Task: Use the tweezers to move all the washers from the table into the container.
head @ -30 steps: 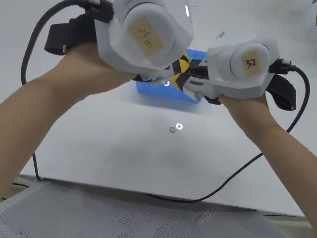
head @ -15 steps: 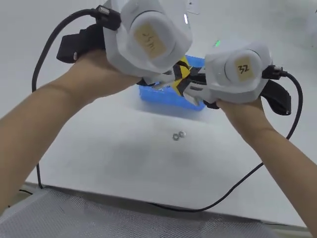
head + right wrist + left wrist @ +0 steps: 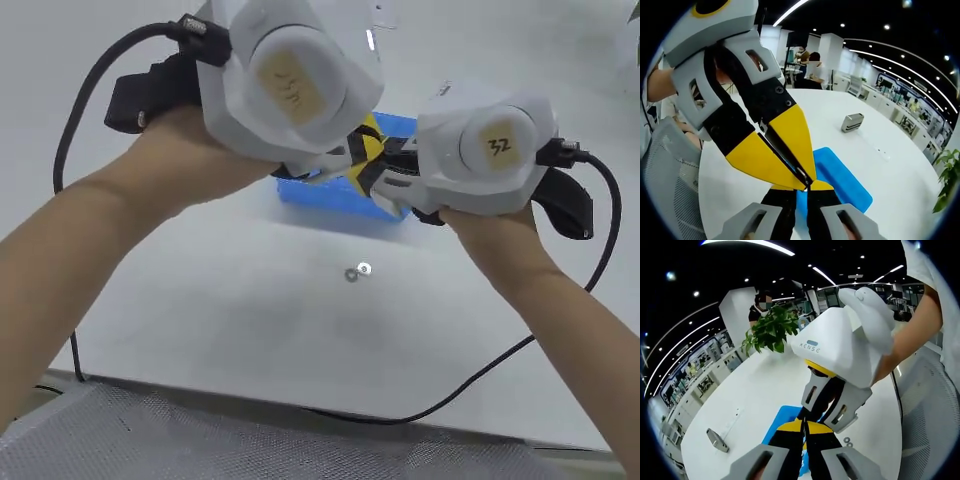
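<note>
Two small metal washers [image 3: 357,271] lie together on the white table, also seen as washers [image 3: 847,441] in the left gripper view. The blue container [image 3: 335,197] sits just behind them. Both grippers hover tip to tip above the container. My left gripper [image 3: 802,177] has its yellow jaws shut on thin black tweezers [image 3: 782,152]. The tweezers' tip reaches between the closed jaws of my right gripper [image 3: 801,192]. In the head view the left gripper [image 3: 345,158] and the right gripper [image 3: 380,170] meet over the container's near edge.
A small grey box [image 3: 852,121] lies on the table [image 3: 250,300] beyond the blue container [image 3: 842,185]. A black cable [image 3: 480,350] trails over the table's front right. A potted plant [image 3: 771,330] and people stand far behind.
The grippers stay pressed together above the container. The head view has shifted a little, and the washers lie where they were.
</note>
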`<state>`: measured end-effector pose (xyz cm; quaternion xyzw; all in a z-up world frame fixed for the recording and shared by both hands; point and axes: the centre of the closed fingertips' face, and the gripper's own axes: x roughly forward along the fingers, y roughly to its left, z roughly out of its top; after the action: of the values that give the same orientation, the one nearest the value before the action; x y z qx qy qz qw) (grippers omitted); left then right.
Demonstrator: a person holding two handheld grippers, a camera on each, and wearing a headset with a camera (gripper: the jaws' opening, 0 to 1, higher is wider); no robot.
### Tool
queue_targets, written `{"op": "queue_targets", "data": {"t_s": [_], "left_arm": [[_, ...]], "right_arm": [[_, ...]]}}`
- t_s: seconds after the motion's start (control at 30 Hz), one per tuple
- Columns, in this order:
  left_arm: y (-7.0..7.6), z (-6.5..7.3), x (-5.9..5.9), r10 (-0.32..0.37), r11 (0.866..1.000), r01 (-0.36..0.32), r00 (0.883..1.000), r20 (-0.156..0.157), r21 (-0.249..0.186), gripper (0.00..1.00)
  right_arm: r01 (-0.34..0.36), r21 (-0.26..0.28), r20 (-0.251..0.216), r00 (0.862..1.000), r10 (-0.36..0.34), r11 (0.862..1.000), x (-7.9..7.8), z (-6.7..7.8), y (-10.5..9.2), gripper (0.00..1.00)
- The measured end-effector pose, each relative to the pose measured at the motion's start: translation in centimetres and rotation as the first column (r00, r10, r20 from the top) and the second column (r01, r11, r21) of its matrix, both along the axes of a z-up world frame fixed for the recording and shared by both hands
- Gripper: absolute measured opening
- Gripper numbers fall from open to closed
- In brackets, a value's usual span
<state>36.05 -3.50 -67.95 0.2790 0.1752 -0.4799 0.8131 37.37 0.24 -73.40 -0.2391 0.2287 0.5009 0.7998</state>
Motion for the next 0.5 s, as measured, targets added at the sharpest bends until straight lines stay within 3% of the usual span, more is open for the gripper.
{"op": "queue_targets", "data": {"t_s": [0.37, 0.5], "left_arm": [[-0.2, 0.4, -0.2, -0.006, 1.000, 0.006, 1.000, 0.011, 0.006, 0.00], [-0.3, 1.0, -0.8, -0.009, 1.000, 0.009, 1.000, 0.019, -0.003, 0.00]], "right_arm": [[0.002, 0.005, 0.008, 1.000, -0.002, 1.000, -0.1, 0.4, 0.0, 0.03], [-0.003, 0.010, 0.016, 1.000, 0.003, 1.000, -0.6, 1.0, -0.2, 0.03]]}}
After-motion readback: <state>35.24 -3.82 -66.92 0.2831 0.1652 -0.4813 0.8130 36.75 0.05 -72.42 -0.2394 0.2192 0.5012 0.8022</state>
